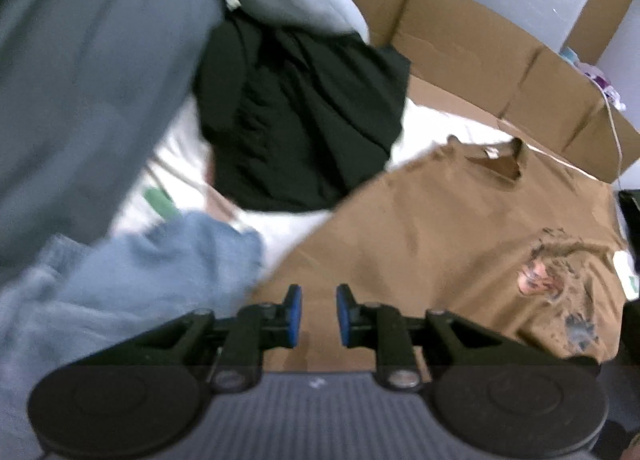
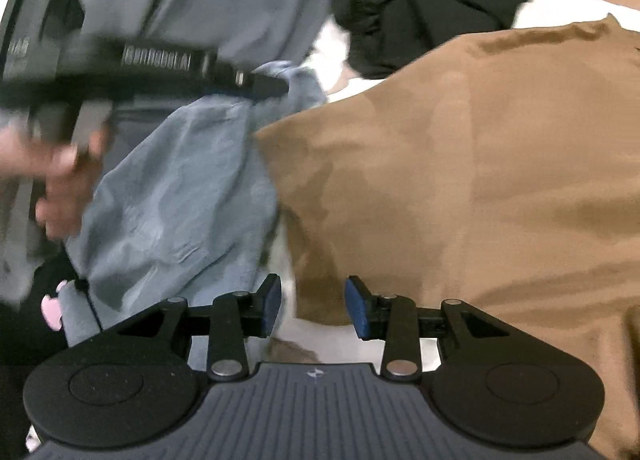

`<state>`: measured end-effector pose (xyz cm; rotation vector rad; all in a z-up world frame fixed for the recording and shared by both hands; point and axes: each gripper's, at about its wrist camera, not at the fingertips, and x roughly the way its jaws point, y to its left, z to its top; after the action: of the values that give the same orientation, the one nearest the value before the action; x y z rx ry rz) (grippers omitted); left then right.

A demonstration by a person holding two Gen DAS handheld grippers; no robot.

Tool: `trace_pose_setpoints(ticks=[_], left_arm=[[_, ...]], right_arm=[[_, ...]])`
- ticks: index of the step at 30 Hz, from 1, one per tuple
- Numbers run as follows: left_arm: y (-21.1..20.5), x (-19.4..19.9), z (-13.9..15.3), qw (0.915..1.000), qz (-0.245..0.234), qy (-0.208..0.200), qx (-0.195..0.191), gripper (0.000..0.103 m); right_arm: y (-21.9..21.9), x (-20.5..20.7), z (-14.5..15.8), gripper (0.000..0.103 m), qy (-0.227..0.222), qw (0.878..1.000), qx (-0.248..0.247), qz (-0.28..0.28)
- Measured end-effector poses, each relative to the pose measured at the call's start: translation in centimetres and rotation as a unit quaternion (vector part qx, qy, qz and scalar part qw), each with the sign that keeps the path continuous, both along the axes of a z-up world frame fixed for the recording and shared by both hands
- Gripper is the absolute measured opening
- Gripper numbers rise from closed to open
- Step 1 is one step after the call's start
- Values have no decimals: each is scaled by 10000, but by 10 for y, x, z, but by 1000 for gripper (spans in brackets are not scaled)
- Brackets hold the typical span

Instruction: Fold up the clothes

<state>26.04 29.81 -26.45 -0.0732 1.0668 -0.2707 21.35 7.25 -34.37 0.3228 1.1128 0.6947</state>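
In the left wrist view, the left gripper (image 1: 319, 314) is seen with its blue pads parted by a narrow gap and nothing caught between them; it hangs over the near edge of the brown T-shirt (image 1: 440, 227). The shirt is spread flat across the white bed sheet (image 1: 432, 123), its collar toward the far side and a printed picture toward the right edge. A black garment (image 1: 296, 115) lies crumpled on the sheet beyond the shirt, and a light blue garment (image 1: 132, 284) is heaped at the near left, just beside the shirt's left edge. Flattened cardboard boxes (image 1: 472, 43) are stood along the far edge of the bed.

In the right wrist view, the right gripper (image 2: 313, 306) is shown with its jaws set wider apart, also empty, above the near left corner of the brown T-shirt (image 2: 500, 179), where a strip of sheet is exposed. The left gripper's black body is seen at the upper left, held by a hand (image 2: 60, 183) and blurred.

A fold is judged to have just been laid or to be about to be taken up. If the hem were pinched with the light blue garment (image 2: 172, 199) so close, its cloth could be gathered too. A grip taken on one layer only would let the fold slide open, and the sheet could be caught beneath.
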Motion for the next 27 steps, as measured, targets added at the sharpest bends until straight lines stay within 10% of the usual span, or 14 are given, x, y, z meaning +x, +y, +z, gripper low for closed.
trace_pose_setpoints(ticks=[11,27], left_arm=[[-39,-32,-60,9981,-217,553,-190,19],[-24,-75,-78,9916,-268,1025,739,4]], right_arm=[[-34,4,-8,41,93,9982,-407,-430],[-73,12,-5,41,-62,9947,-719,-729]])
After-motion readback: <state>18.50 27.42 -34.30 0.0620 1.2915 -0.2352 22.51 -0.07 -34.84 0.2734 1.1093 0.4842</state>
